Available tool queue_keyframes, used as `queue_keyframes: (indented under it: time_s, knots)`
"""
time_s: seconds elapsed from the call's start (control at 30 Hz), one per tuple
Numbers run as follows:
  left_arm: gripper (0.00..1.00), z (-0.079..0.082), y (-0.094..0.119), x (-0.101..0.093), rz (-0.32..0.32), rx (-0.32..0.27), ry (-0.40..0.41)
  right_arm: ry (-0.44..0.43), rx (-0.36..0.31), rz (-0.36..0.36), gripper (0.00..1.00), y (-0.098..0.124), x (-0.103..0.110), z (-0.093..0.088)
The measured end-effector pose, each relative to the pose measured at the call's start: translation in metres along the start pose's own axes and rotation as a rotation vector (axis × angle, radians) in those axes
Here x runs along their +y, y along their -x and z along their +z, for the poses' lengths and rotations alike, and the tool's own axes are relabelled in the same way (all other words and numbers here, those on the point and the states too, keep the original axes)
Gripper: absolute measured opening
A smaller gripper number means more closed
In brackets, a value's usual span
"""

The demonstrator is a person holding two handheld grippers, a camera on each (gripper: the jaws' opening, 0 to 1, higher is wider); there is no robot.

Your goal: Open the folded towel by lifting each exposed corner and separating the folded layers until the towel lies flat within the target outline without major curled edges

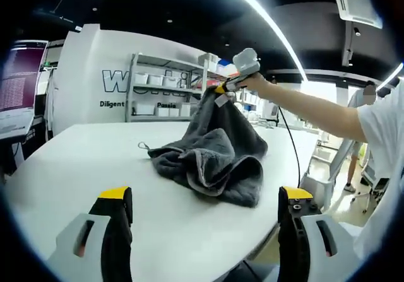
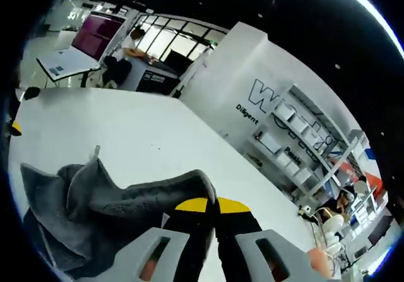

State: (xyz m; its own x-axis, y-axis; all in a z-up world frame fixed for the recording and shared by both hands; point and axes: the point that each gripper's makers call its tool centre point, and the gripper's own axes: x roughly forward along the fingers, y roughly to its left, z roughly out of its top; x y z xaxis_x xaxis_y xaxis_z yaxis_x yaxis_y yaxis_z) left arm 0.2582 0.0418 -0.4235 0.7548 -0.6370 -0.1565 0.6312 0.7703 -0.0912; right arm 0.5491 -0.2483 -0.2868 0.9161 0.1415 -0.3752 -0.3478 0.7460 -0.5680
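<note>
In the left gripper view, the left gripper (image 1: 205, 209) hangs low at the near edge of the white table (image 1: 76, 156), its yellow-tipped jaws spread wide with nothing between them. Beyond it, toward the middle of the table, the dark grey towel (image 1: 211, 159) sits in a bunched heap, a small hanging loop (image 1: 144, 146) poking out at its left side. From the heap one corner rises up and to the right, where the right gripper (image 1: 222, 88), held in a person's hand (image 1: 255, 80), has it pinched well above the table. In the right gripper view the yellow jaw tips of that gripper (image 2: 211, 207) are pressed together on a fold of the towel (image 2: 148, 193), which drapes down and left onto the table (image 2: 126, 124).

Judged from this, the task is at an early stage: one corner is lifted, but the layers are still gathered and crumpled, with no part lying flat. No target outline can be made out on the table. What is left seems to be most of the work: parting the layers, drawing out the other corners, and smoothing the edges.
</note>
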Motion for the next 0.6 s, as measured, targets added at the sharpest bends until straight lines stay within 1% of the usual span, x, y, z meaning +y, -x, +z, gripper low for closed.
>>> queue_keyframes:
  time_s: [0.13,0.2,0.27,0.33,0.4,0.5,0.6]
  knots:
    - [0.94,-0.001,0.000,0.000,-0.002,0.006,-0.003,-0.031,0.085,-0.031,0.00,-0.017,-0.012,-0.036]
    - [0.94,-0.001,-0.001,-0.001,-0.004,0.006,-0.005,-0.046,0.138,-0.041,0.00,-0.025,-0.017,-0.057]
    - [0.94,-0.001,-0.001,-0.003,-0.010,0.006,-0.006,-0.059,0.180,-0.042,0.00,-0.030,-0.017,-0.078]
    - [0.94,-0.001,0.000,-0.007,-0.018,0.003,-0.006,-0.066,0.197,-0.038,0.00,-0.039,-0.018,-0.093]
    - [0.94,-0.001,0.000,-0.011,-0.029,0.000,-0.004,-0.050,0.228,-0.037,0.00,-0.045,-0.015,-0.108]
    - [0.94,-0.001,0.000,-0.015,-0.043,0.002,-0.007,-0.043,0.256,-0.039,0.00,-0.056,-0.011,-0.124]
    - [0.94,-0.003,-0.001,-0.019,-0.050,0.006,-0.012,-0.052,0.286,-0.031,0.00,-0.068,-0.001,-0.140]
